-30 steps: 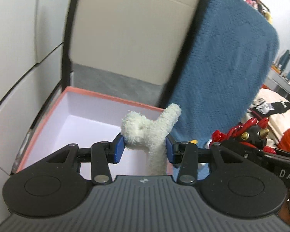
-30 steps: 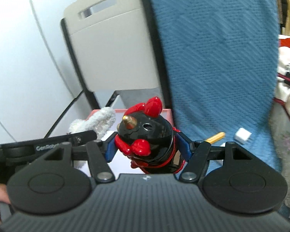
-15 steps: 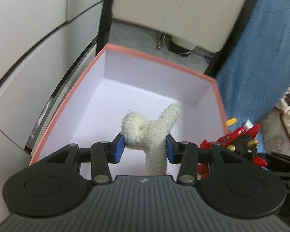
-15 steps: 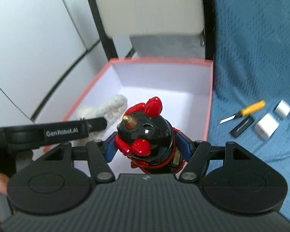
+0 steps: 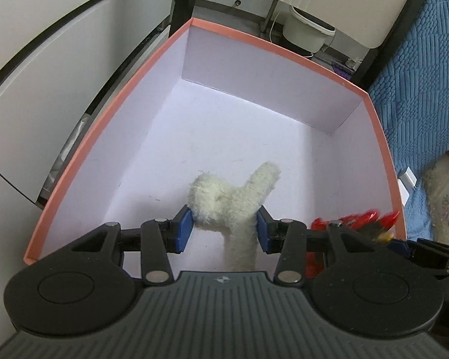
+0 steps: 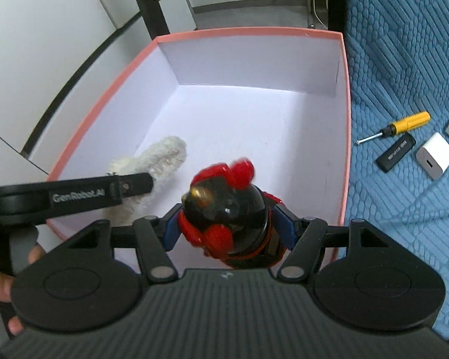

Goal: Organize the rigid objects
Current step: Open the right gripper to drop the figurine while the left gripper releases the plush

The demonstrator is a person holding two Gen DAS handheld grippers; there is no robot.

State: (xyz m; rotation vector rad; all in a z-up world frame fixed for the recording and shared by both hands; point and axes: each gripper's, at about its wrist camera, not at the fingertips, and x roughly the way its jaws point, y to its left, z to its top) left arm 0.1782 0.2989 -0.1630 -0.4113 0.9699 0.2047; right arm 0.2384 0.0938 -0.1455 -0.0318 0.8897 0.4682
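Fluffy white toy (image 5: 230, 200) and glossy black-red figurine (image 6: 233, 224) sit clamped in jaws.

Blue quilted cover (image 6: 404, 59): pink-rimmed box (image 6: 346, 119) at nine o'clock; at three o'clock, a yellow-handled screwdriver (image 6: 398, 126), black stick (image 6: 396, 152), two white chargers (image 6: 435, 155).

White fuzzy toy (image 5: 235, 197), red-black figurine (image 6: 230, 209), seemingly inside pink box (image 6: 345, 113)

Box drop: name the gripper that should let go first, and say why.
Left, probably. The left gripper holds the plush well inside the box, over bare floor. The right gripper holds its figure nearer the front wall, so it likely needs more travel.
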